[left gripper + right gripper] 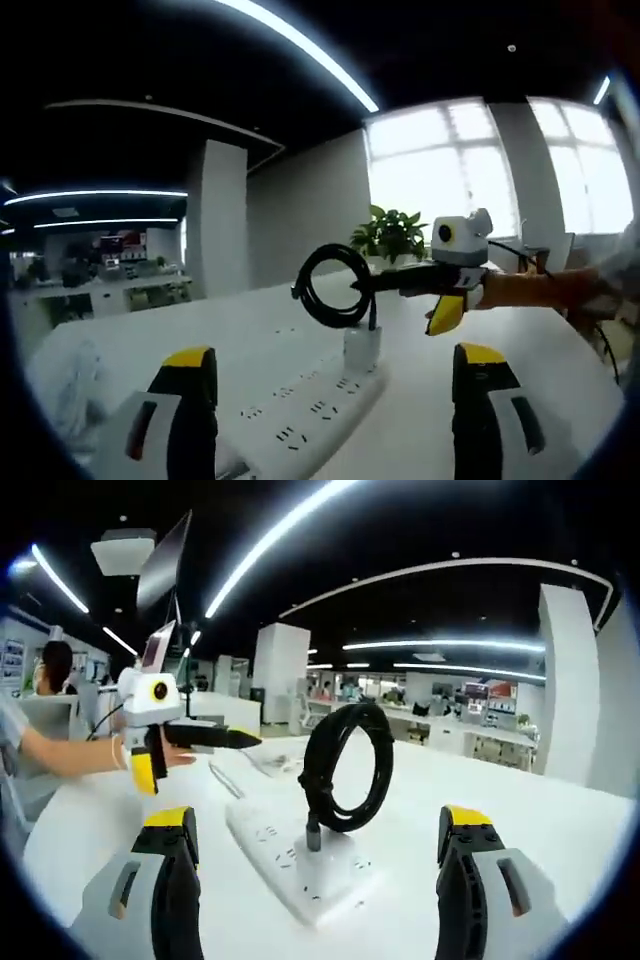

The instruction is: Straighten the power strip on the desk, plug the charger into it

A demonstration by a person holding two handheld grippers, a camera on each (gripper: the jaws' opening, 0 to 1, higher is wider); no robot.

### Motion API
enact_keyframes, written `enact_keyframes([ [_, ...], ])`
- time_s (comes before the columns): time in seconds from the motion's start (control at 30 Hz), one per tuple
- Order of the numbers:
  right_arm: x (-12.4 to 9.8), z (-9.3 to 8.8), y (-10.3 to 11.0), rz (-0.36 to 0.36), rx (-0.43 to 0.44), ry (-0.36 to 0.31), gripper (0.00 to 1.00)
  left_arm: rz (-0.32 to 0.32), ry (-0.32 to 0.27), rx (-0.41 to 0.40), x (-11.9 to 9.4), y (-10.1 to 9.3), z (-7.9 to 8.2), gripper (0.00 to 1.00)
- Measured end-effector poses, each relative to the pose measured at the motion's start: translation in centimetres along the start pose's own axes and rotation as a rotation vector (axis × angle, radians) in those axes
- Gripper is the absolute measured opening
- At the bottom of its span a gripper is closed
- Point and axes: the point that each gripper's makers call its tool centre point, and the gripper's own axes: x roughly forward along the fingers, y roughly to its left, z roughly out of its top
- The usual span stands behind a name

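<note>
Both steps look done: the power strip (300,865) lies flat on the white counter (560,820) with the charger (362,347) seated upright in it, its coiled cable (345,765) standing above. The left tool (335,395) and right tool (315,860) gape wide, holding nothing.

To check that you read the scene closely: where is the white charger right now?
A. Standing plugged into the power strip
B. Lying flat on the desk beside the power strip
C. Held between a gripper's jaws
A: the charger stands upright in a socket of the power strip, with its coiled black cable above it.
</note>
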Motion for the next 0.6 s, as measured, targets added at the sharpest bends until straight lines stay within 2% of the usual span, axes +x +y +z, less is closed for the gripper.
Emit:
enact_keyframes([
  [0.2, 0.1, -0.3, 1.1, 0.163, -0.071, 0.051, 1.0, 0.001, -0.026, -0.01, -0.8, -0.5, 0.1, 0.99],
  [0.47, -0.4, 0.8, 1.7, 0.277, -0.086, 0.059, 0.99, 0.0, -0.058, -0.027, -1.1, -0.8, 0.8, 0.99],
  [0.6, -0.4, 0.6, 1.5, 0.339, -0.097, 0.111, 0.95, -0.007, -0.071, -0.021, -1.3, -1.3, 1.3, 0.99],
])
